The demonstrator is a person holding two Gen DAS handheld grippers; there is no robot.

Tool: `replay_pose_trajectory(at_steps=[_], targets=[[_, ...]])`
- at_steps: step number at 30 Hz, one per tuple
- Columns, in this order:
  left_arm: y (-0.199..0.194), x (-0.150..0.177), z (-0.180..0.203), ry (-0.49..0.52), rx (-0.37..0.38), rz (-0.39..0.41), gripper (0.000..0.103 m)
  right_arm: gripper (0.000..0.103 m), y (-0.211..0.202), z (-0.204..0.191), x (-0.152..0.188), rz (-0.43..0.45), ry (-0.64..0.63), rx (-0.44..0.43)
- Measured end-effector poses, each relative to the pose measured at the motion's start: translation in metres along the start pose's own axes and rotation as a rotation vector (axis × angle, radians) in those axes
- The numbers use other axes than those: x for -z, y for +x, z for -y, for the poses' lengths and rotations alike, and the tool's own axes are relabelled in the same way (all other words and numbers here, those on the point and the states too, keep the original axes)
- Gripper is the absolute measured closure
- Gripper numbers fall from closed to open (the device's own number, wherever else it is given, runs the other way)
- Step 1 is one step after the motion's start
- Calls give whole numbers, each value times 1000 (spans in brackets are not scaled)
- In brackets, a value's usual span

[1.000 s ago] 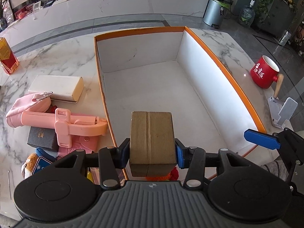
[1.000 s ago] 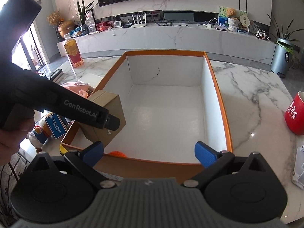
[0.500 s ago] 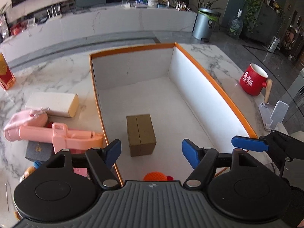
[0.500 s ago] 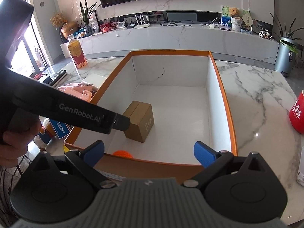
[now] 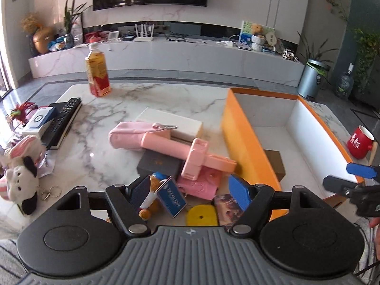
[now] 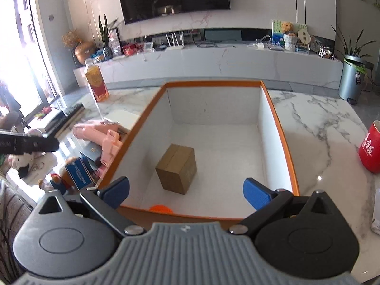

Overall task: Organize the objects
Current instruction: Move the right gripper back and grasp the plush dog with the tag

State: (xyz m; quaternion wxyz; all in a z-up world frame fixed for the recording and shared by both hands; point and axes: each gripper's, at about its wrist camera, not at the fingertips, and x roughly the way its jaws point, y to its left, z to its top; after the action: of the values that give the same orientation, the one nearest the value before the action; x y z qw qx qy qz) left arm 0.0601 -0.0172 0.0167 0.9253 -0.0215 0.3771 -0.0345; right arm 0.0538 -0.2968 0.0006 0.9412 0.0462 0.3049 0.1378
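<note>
The orange box (image 6: 277, 128) with white inside walls holds a small brown cardboard box (image 6: 177, 167) on its floor and an orange item (image 6: 161, 207) at its near wall. My right gripper (image 6: 186, 188) hovers open over the box's near rim with nothing between its fingers. My left gripper (image 5: 188, 190) is open and empty above a pile left of the orange box (image 5: 239, 142). The pile holds a pink stick (image 5: 187, 152), a pink pouch (image 5: 128, 135), a dark grey box (image 5: 159, 165), a blue tag (image 5: 172, 197) and a yellow disc (image 5: 201, 216).
A white box (image 5: 173, 121) lies behind the pile. A bottle (image 5: 97, 73) stands far left, with a black remote (image 5: 63, 123) and a plush toy (image 5: 19, 173) near the table's left edge. A red mug (image 6: 370, 152) stands right of the orange box.
My left gripper opened and left the brown cardboard box on the orange box's floor, then swung left to over the pile. The right gripper stayed over the near rim.
</note>
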Motion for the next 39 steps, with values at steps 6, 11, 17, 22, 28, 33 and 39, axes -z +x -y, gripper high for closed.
replay_pose_trajectory(at_steps=[6, 11, 17, 22, 28, 33, 39], targets=[[-3, 23, -26, -35, -43, -18, 17, 1, -16, -54, 6, 143, -72, -164], [-12, 31, -52, -93, -37, 2, 16, 1, -2, -98, 11, 105, -171, -211], [-23, 32, -77, -124, -160, -22, 16, 2, 40, -116, 5, -62, -6, -264], [-28, 35, -101, -162, -195, 3, 16, 8, 86, -155, -1, -167, -3, -216], [-32, 42, -130, -276, -178, 51, 17, 15, 142, -181, 1, -385, 210, -266], [-29, 48, -152, -376, -106, 46, 17, 15, 178, -190, 12, -471, 324, -268], [-27, 52, -151, -350, -101, 46, 16, 16, 198, -194, 19, -501, 381, -225]])
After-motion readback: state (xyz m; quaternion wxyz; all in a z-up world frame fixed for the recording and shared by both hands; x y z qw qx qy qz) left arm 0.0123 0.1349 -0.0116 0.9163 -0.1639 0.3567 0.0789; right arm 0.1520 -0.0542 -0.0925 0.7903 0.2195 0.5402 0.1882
